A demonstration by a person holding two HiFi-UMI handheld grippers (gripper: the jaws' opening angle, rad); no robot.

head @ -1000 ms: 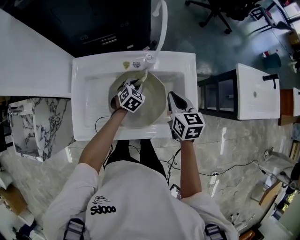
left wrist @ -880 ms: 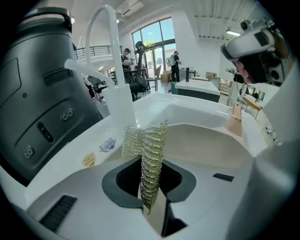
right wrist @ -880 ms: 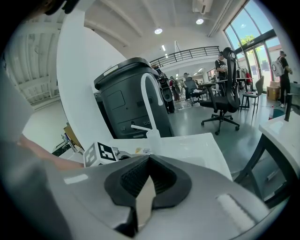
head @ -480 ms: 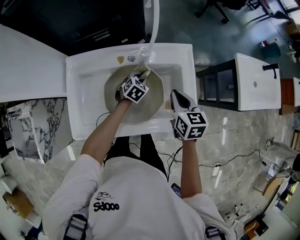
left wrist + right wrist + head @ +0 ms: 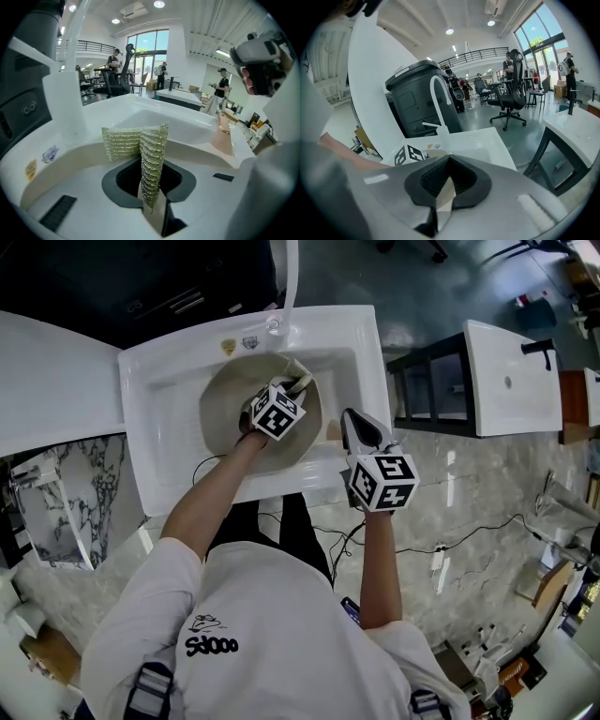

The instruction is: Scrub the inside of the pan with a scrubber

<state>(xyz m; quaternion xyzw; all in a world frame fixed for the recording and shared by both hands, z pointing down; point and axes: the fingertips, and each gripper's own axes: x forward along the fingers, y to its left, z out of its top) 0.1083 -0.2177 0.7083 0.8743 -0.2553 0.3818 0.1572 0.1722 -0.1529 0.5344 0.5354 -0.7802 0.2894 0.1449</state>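
A round beige pan [image 5: 225, 413] lies in the white sink [image 5: 169, 395] under the tap [image 5: 286, 277]. My left gripper [image 5: 293, 388] reaches into the pan's far right part, shut on a yellow-green mesh scrubber [image 5: 300, 381]. In the left gripper view the scrubber [image 5: 152, 159] stands folded between the jaws of the left gripper [image 5: 151, 202] against the pan's pale wall [image 5: 93, 159]. My right gripper [image 5: 347, 427] is at the sink's right rim, shut on the pan's tan handle [image 5: 331, 431]. A beige sliver shows between the closed jaws of the right gripper [image 5: 440, 197].
A white counter [image 5: 56, 381] adjoins the sink on the left. To the right stand a black frame [image 5: 427, 390] and a second white basin [image 5: 506, 376]. Cables [image 5: 469, 540] trail over the marble floor. People and office chairs are far behind.
My left gripper has slid the scrubber from the pan's near left toward its far right side. The right gripper has kept its hold at the handle.
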